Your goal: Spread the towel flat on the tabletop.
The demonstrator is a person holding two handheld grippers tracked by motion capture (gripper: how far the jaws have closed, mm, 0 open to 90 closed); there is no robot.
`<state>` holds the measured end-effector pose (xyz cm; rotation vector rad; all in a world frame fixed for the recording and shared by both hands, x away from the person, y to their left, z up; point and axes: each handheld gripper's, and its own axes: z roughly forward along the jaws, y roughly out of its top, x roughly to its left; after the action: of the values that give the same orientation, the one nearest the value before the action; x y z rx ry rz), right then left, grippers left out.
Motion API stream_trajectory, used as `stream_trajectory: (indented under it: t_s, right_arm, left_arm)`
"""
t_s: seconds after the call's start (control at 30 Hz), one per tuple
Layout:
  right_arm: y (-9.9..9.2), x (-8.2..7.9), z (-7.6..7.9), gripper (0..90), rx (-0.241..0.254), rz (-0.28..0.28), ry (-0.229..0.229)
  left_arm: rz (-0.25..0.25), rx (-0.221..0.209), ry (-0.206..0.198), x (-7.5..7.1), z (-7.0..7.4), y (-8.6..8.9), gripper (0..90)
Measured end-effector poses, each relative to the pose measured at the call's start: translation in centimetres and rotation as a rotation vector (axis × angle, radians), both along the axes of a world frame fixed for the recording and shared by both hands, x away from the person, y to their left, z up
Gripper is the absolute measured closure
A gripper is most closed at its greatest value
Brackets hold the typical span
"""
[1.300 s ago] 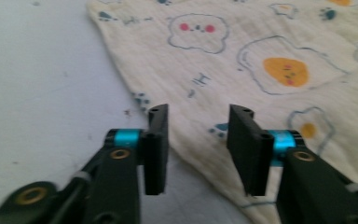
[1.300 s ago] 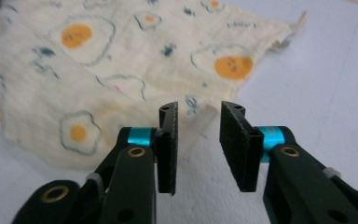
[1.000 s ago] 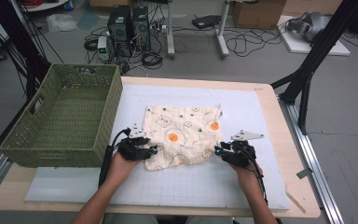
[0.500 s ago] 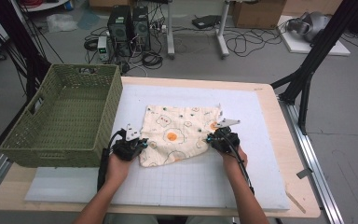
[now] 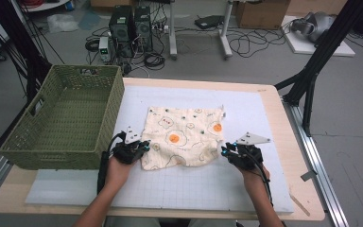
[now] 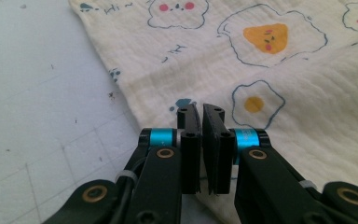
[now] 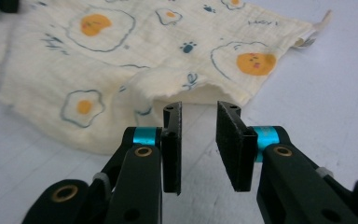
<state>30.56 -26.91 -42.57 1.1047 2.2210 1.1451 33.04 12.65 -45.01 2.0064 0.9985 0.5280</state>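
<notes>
A cream cloth [image 5: 184, 137] printed with fried eggs lies spread on the white gridded mat [image 5: 260, 113]. My left gripper [image 5: 144, 145] sits at the cloth's near-left corner. In the left gripper view the cloth [image 6: 284, 70] lies under and beyond the left gripper [image 6: 201, 109]. Its jaws have just eased apart to a thin slit, and I see no fabric in it. My right gripper [image 5: 224, 151] is at the near-right edge. In the right gripper view the right gripper [image 7: 199, 106] has just been opening. Nothing is between its jaws, and a lifted fold of cloth [image 7: 121, 56] lies just past the tips.
A green woven basket [image 5: 52, 158] stands on the table's left side, its wall close to my left hand. Black frame legs [image 5: 312, 75] rise at the far right corner. Bare mat stretches along the near edge and right of the cloth.
My right gripper went in toward the cloth's middle, then came back out to the right. The cloth now lies flatter and wider. The left hand has stayed at its corner.
</notes>
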Motion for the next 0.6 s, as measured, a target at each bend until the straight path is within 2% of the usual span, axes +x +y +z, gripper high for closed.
stream_trajectory:
  t_s: [0.1,0.17,0.23,0.27,0.3,0.33,0.37,0.4,0.47,0.6]
  right_arm:
    - [0.5,-0.4,-0.4,68.1,0.044,0.071,0.023]
    - [1.6,-0.2,-1.0,66.4,0.012,0.086,0.041]
    - [2.3,0.3,-1.6,65.3,-0.019,0.071,0.057]
    - [2.6,0.6,-1.9,67.3,-0.045,0.06,0.069]
    - [2.7,0.8,-2.1,73.2,-0.07,0.06,0.087]
    - [2.5,0.8,-2.1,81.9,-0.039,0.068,0.109]
    - [2.5,0.7,-2.0,84.4,-0.043,0.075,0.118]
    - [2.4,0.5,-1.7,84.8,-0.065,0.085,0.128]
    - [1.8,-0.2,-1.3,84.9,-0.072,0.084,0.158]
    - [-0.4,-2.3,-1.0,84.8,-0.043,0.06,0.192]
  left_arm:
    - [-0.012,-0.018,0.006,0.0,0.0,0.1,84.7]
    - [-0.015,-0.017,0.007,0.0,0.0,0.0,87.6]
    - [-0.021,-0.021,0.008,0.0,0.0,0.1,88.8]
    - [-0.024,-0.023,0.009,0.0,0.0,0.1,89.0]
    - [-0.021,-0.028,0.012,0.0,0.0,0.2,89.0]
    - [-0.023,-0.035,0.015,0.0,0.0,0.3,89.1]
    - [-0.024,-0.038,0.018,0.0,0.0,0.3,89.1]
    - [-0.027,-0.041,0.02,-0.1,0.0,0.4,89.2]
    - [-0.027,-0.051,0.026,-0.2,0.0,0.5,89.2]
    - [-0.047,-0.072,0.053,-0.3,0.0,0.6,89.5]
